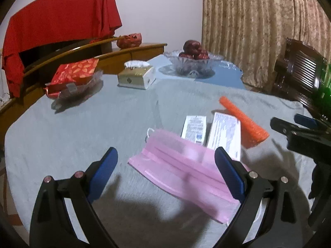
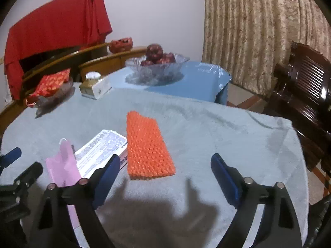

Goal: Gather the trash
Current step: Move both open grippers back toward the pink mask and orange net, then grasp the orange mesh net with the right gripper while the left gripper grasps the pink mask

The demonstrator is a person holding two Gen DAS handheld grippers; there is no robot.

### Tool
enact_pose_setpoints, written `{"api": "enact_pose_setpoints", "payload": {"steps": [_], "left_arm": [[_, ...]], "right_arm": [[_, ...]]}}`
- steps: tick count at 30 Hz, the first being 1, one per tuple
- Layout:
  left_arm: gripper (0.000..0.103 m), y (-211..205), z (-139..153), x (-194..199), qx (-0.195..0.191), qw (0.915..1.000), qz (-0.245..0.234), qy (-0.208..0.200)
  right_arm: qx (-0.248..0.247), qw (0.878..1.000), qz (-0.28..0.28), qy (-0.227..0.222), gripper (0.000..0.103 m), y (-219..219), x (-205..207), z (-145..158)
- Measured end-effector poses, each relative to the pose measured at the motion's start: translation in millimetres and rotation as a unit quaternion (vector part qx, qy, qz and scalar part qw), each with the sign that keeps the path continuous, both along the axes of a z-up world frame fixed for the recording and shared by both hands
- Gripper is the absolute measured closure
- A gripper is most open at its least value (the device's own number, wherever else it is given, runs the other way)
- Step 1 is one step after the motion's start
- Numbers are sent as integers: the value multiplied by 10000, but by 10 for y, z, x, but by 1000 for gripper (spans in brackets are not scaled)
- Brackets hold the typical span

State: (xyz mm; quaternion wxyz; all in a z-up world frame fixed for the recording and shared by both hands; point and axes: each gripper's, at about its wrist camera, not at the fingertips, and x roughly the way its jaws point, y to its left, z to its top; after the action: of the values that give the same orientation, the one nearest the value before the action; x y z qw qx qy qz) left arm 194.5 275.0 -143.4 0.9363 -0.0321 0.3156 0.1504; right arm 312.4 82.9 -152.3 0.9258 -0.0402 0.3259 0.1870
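A pink face mask [image 1: 182,171] lies on the grey tablecloth [image 1: 82,128], just ahead of my open left gripper [image 1: 165,155], reaching under its right finger. Behind the mask lie a small white packet [image 1: 194,128] and a white printed box [image 1: 225,136]. An orange foam net sleeve [image 1: 244,122] lies to their right. In the right wrist view the orange sleeve [image 2: 146,146] lies just ahead of my open, empty right gripper [image 2: 165,161], left of centre. The white box [image 2: 99,153] and pink mask [image 2: 64,167] sit by its left finger. The right gripper also shows in the left wrist view [image 1: 298,128].
Farther back stand a tissue box [image 1: 136,76], a glass dish with a red packet [image 1: 72,80] and a glass bowl of red fruit [image 1: 192,62]. A dark wooden chair [image 2: 304,95] stands at the table's right edge. A wooden bed frame with red cloth [image 1: 58,16] is behind.
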Motion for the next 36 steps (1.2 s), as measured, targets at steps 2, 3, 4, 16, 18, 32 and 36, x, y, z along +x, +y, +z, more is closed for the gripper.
{"api": "enact_pose_setpoints", "payload": {"steps": [2,3,4,16,18,32,36], "left_arm": [[11,8,-56,24,-62,10000,-7,61],[11,11,-78,40,-83,9999,-11,83],[11,15,-109,57,-98,9999,-16,113],[11,6,-291,275,-345,9987,-131,362],[11,-16,-318,309,-368,9983,-137,430],[54,-149,-426,399,-940,9922,-516,629],[97,-221,-448,407,-954,9908,-664,697]], "right_arm": [[-37,9999,56,85,21,58,39,-56],[-64,9998,115,141,23,102,54,-93],[-98,9997,165,175,25,133,59,-120],[-326,9967,379,647,67,271,173,-392],[-261,9968,366,668,78,244,184,-390],[-123,9981,340,494,93,23,47,-254],[-105,9982,319,492,93,-18,0,-227]]}}
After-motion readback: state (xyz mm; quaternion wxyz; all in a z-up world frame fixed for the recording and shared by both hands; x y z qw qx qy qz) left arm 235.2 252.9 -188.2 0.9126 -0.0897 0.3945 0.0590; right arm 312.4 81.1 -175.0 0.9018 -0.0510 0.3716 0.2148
